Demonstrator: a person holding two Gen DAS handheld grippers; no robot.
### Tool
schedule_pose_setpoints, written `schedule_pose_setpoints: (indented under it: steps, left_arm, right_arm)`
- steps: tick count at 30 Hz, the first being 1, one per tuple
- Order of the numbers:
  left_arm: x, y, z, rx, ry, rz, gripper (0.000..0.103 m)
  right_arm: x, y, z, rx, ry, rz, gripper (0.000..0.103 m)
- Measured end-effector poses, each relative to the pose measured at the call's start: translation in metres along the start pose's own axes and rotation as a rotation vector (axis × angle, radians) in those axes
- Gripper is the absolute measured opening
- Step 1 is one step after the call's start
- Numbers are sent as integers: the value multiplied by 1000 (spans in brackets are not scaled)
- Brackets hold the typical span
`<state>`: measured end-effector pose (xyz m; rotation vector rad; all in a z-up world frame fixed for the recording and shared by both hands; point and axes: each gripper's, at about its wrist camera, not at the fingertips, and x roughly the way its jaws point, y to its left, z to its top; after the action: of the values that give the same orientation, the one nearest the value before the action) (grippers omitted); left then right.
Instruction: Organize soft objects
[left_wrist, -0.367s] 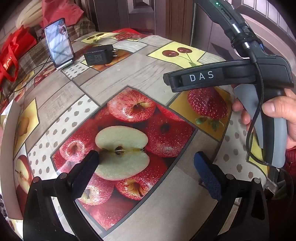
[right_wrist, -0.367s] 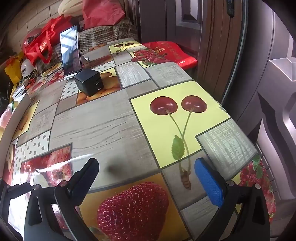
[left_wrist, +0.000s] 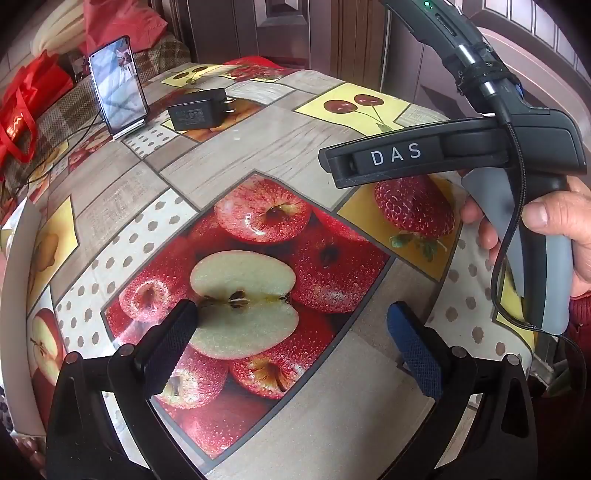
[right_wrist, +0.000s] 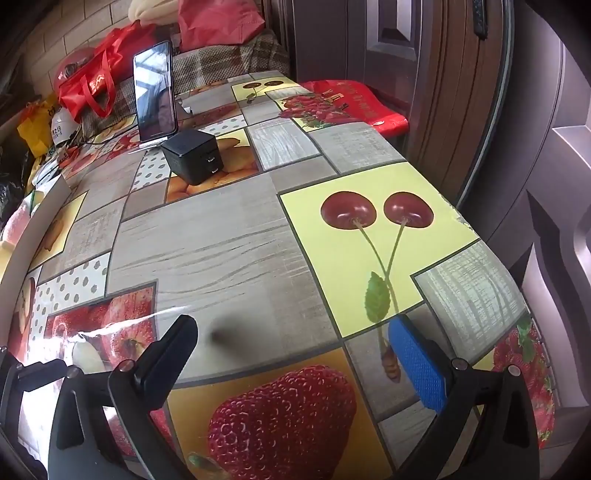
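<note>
My right hand (left_wrist: 554, 236) runs off the picture's edge, the glossy upright phone's (left_wrist: 117, 85) screen is too blurred to read, and the fruit-patterned desk's (right_wrist: 221, 240) near edge lies hidden beneath my tongs.

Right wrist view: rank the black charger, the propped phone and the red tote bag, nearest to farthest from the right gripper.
From the right gripper:
1. Black charger, on the tablecloth, ahead and left.
2. Propped phone, standing just behind the charger.
3. Red tote bag, beyond the table's far edge, farther left.

Left claw (left_wrist: 291, 347) spread wide and empty, right claw (right_wrist: 295, 358) likewise, hand (left_wrist: 554, 229) gripping its handle
</note>
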<state>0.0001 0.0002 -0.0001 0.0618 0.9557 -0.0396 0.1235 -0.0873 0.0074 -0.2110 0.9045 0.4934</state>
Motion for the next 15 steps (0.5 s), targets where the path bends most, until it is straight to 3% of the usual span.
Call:
schedule_pose_setpoints:
  steps: [15]
  left_arm:
    - [0, 0, 0, 0, 0, 1, 103]
  right_arm:
    - [-1, 4, 2, -18, -1, 20, 103]
